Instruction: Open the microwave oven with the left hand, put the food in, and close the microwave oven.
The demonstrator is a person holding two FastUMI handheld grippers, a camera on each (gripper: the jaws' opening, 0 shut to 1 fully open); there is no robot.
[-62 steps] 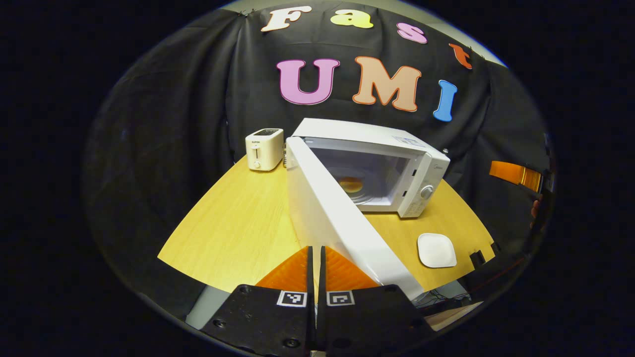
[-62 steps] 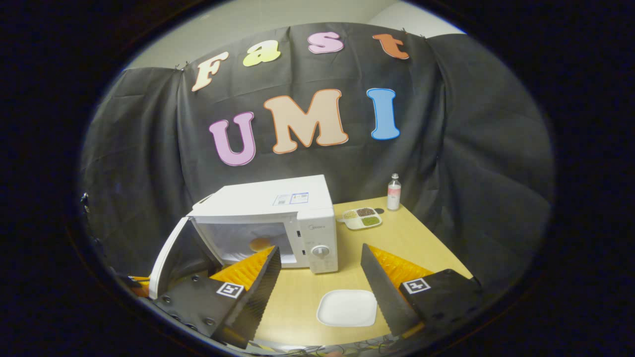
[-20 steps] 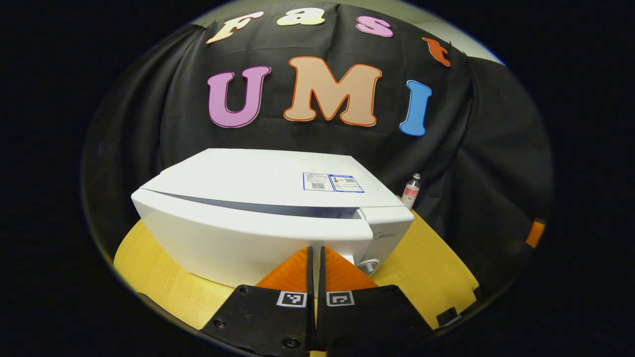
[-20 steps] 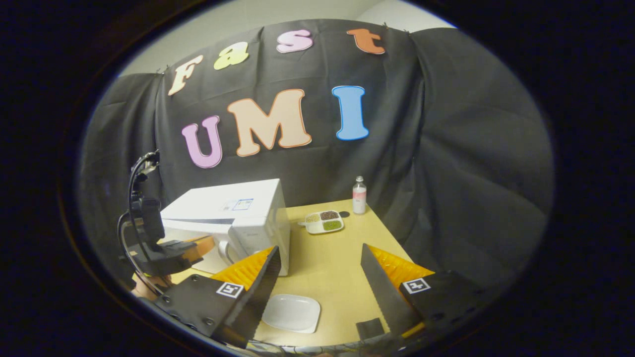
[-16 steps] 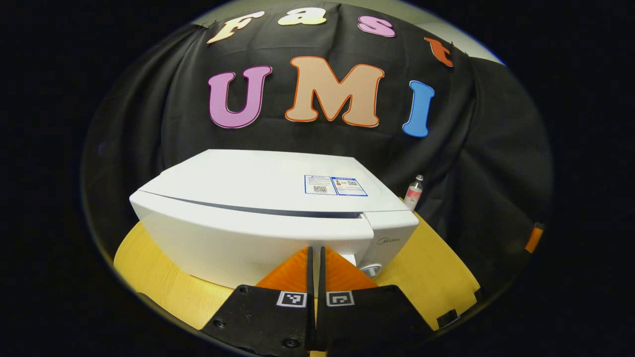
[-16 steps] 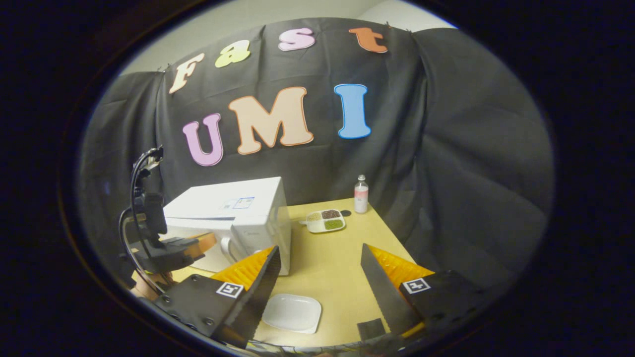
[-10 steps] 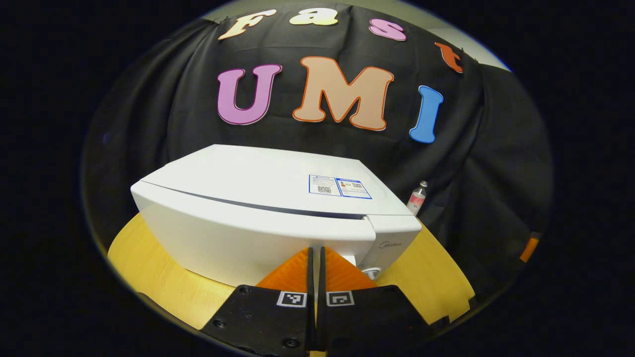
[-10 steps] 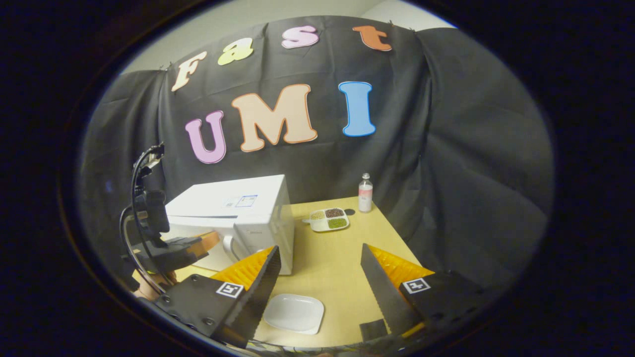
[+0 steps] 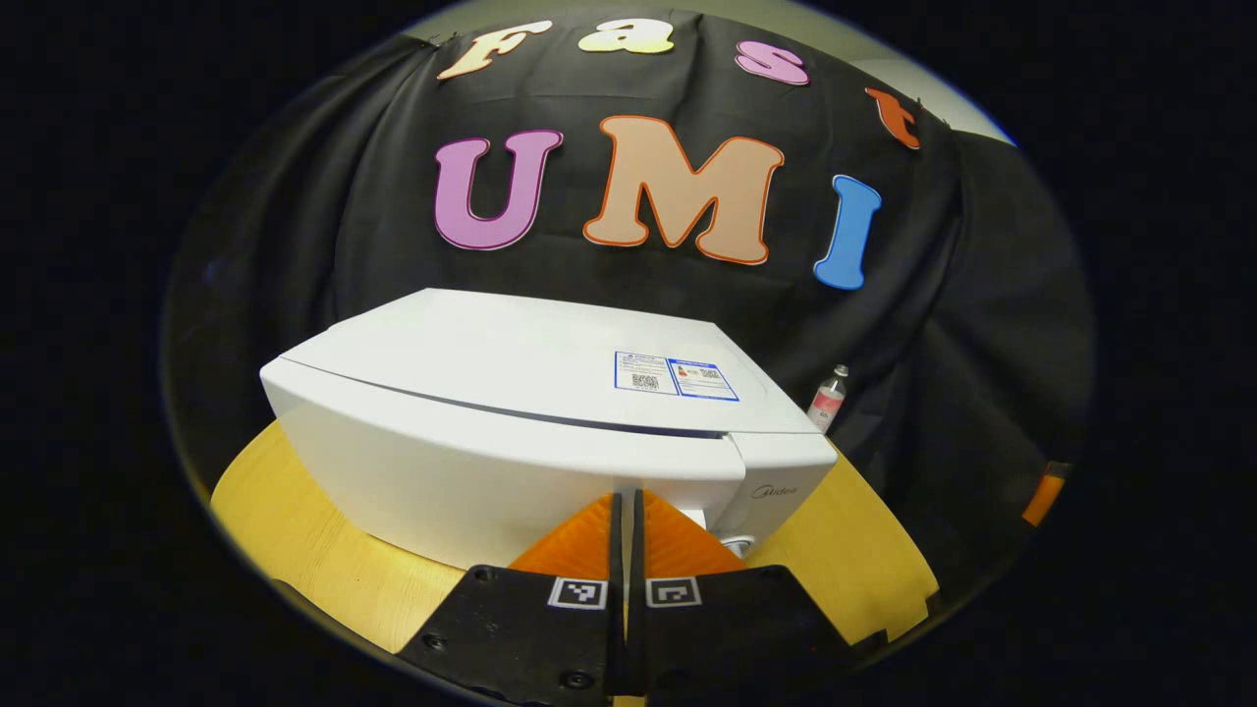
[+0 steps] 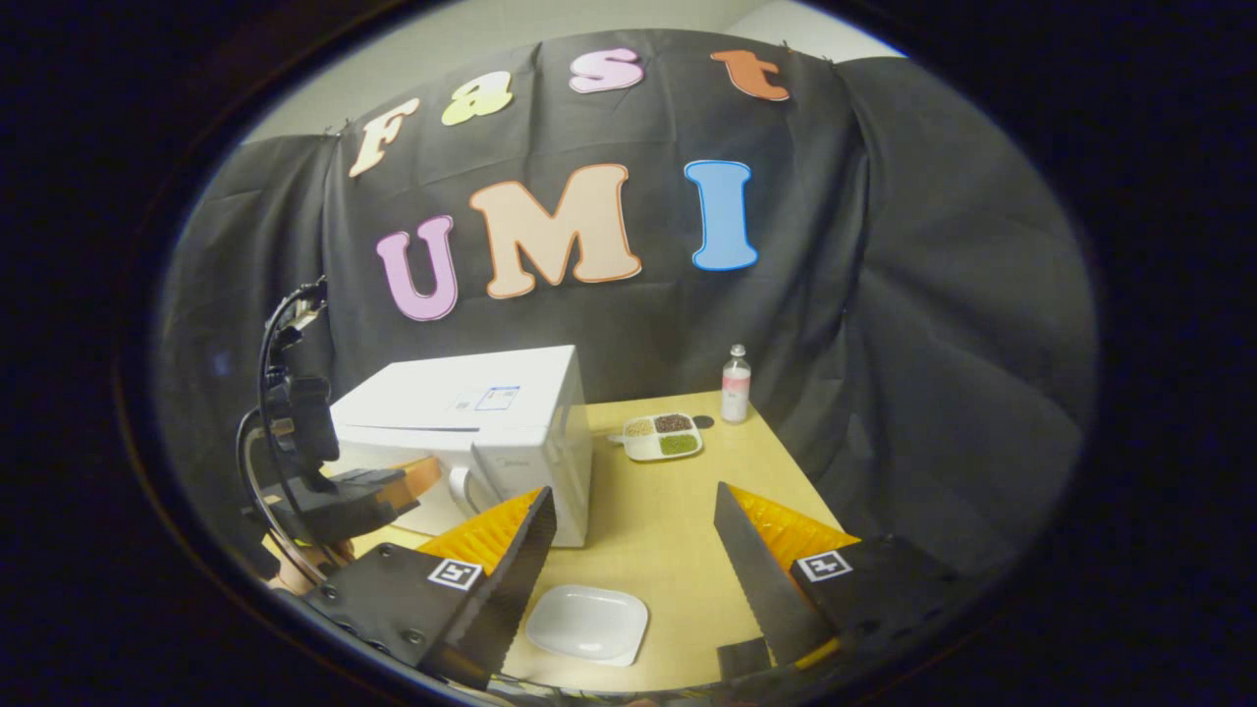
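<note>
Now the left gripper (image 9: 625, 511), pinched together with nothing inside, is right at the microwave (image 9: 511, 432) door. Push gently until it clicks. The right gripper (image 10: 633, 535) waits spread wide beside the microwave.

We see the microwave (image 9: 511, 412) as a white box with a curved front, standing upright on the bench (image 10: 678, 511). Its door (image 9: 471, 462) is shut, with a thin dark seam along its top edge. A label sits on its top, toward the right. The control panel (image 9: 776, 481), right of the door, carries a round knob low down.
</note>
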